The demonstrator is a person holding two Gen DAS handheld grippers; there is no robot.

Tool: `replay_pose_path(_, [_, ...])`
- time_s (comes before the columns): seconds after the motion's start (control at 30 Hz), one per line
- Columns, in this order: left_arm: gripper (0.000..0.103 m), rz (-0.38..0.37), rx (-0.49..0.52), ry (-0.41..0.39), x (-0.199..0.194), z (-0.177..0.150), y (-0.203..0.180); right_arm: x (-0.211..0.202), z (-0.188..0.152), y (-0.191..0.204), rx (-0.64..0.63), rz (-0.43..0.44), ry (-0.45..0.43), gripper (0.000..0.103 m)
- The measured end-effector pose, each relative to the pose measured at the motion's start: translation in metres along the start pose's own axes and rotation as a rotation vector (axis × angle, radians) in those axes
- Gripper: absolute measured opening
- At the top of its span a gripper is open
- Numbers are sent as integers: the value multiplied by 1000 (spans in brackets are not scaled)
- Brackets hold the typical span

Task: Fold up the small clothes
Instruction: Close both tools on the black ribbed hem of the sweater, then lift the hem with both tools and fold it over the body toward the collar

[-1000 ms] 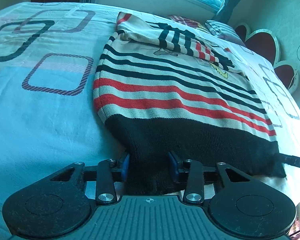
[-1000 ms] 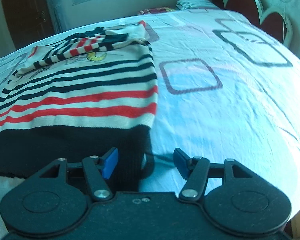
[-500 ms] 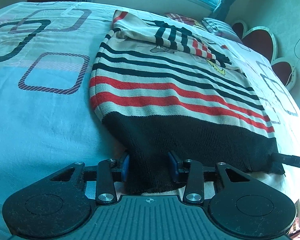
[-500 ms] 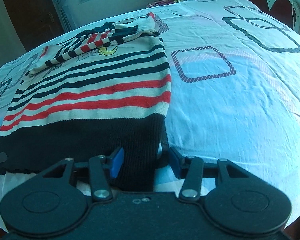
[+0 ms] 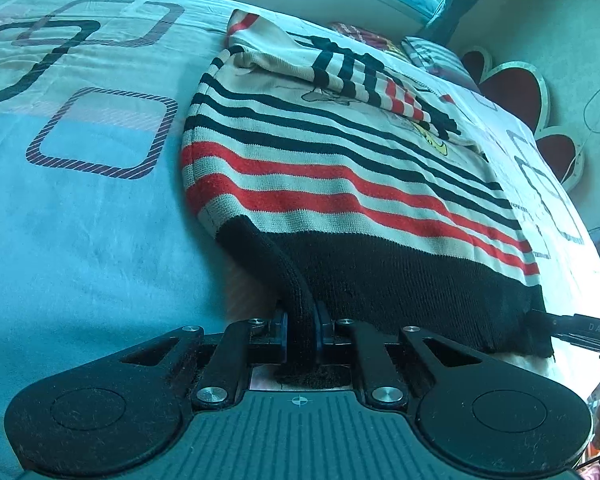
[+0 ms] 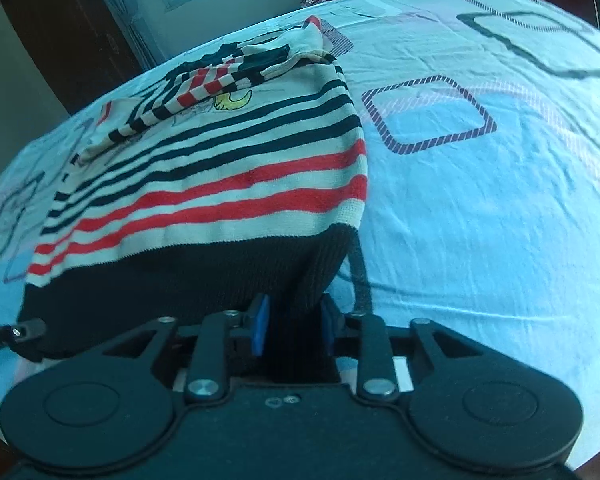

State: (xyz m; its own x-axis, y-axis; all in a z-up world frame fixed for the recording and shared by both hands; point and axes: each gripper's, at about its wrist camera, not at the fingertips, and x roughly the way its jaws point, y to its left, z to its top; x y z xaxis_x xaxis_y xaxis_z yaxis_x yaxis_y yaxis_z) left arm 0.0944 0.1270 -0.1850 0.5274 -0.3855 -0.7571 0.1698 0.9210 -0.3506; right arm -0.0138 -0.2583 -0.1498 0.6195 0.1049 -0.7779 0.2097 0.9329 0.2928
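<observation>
Knit, cream with black and red stripes and a wide black hem band: the sweater [image 5: 340,184] is laid flat on the bed [image 5: 84,216], hem toward the near edge, collar end toward the far edge under the window. A striped sleeve [image 5: 364,80] is folded across the chest, over a partly hidden cartoon print.

Left tool [image 5: 301,322]: pads are pressed together on the black hem at the sweater's left corner. The band is bunched into a raised ridge running up from the pads. Jaws have just been closing, with the hem between them.

Right tool [image 6: 294,326]: blue pads are set on either side of the black hem at the sweater's right corner, and the fabric is pinched and lifted into a hump between them. Jaws have just been closing. A loose black strip [image 6: 360,276] is seen lying on the sheet just beside the right pad.

Each tool's tip is seen at the opposite hem corner in the other's view.

The sheet is light blue with rounded-square outlines. Pillows [image 5: 432,50] are placed at the headboard [image 5: 512,84] side.
</observation>
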Motion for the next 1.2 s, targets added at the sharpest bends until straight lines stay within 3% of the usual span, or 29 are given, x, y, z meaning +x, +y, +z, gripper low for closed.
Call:
replay_pose_path(0.07, [12,-5,-9,-2,-1,1,0,1,2,4,-26,-19,11,30])
replay_pose_path(0.17, [12,-19,-20,-5,-5,1,2,-5,-1,11,-70,-42,0,11])
replay_pose_path(0.27, [12,-30,-29,-12,-6,1,3,-10,-4,17,-100,-63,-32,10])
replay_pose_path(0.47, [12,-71,-11,-85,-19,20,-8,-24,16,23,-58,35,-101,10])
replay_pose_path(0.77, [12,-82,42,-207,-12,88,-34,-21,76,32,-74,95,-216,10])
replay_pose_path(0.97, [12,-46,42,-257,15,142,-43,6,130,35,-85,124,-256,10])
replay_pose_path(1.2, [12,9,0,-262,74,198,-45,69,200,35,-78,146,-258,10])
